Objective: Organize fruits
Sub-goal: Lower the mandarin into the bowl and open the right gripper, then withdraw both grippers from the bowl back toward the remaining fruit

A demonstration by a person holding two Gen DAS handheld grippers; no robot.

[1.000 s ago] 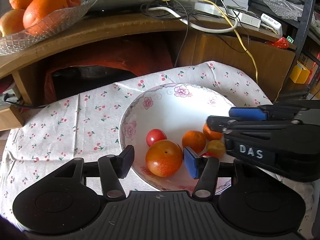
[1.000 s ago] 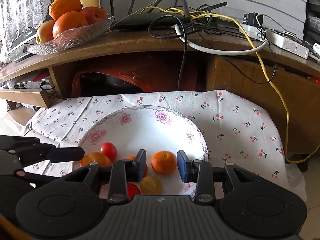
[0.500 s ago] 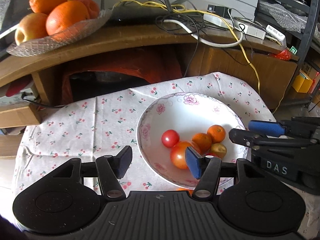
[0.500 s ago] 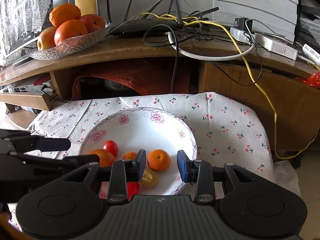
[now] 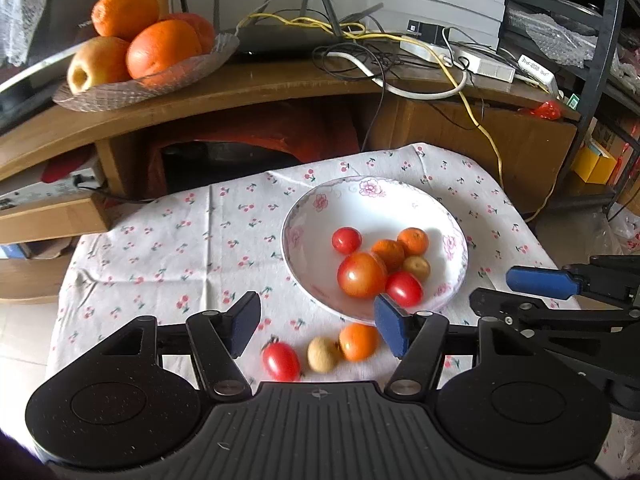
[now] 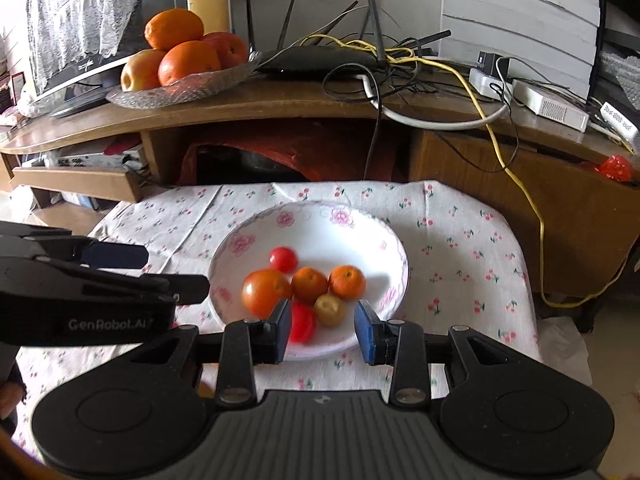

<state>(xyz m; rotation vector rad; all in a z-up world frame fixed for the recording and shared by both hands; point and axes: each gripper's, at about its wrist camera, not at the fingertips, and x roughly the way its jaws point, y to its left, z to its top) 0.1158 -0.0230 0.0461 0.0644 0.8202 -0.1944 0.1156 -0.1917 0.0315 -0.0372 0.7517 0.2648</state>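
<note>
Fruits are split between two places: six small ones sit clustered in the white floral-rimmed ceramic bowl (image 5: 304,216) at the centre of the left wrist view, and three lie loose on the cherry-print cloth of the counter (image 5: 168,248) just below the bowl's near rim. The loose three are a red oval cherry tomato (image 5: 281,361), a small tan round fruit (image 5: 322,355) and a small orange mandarin (image 5: 359,341), touching or nearly touching in a row.

The left tongs (image 5: 316,326) are spread wide with nothing between the jaws, hanging above those three. The right tongs (image 6: 322,330) are also spread and empty, over the bowl's near edge in the right wrist view.

Judged from this, the main risk is crowding. The three loose fruits lie so close that a jaw coming down for one would likely nudge its neighbour, and round fruit on cloth rolls easily toward the lower edge of the frame, where the counter's edge cannot be seen. The cherry tomato is soft-skinned, so a hard pinch could split it. The left tongs' right jaw sits close to the bowl's rim; a sideways sweep could knock the bowl. Dropping a fruit onto the pile in the bowl could bounce one over the shallow rim. The two tools are also near each other and could collide.
</note>
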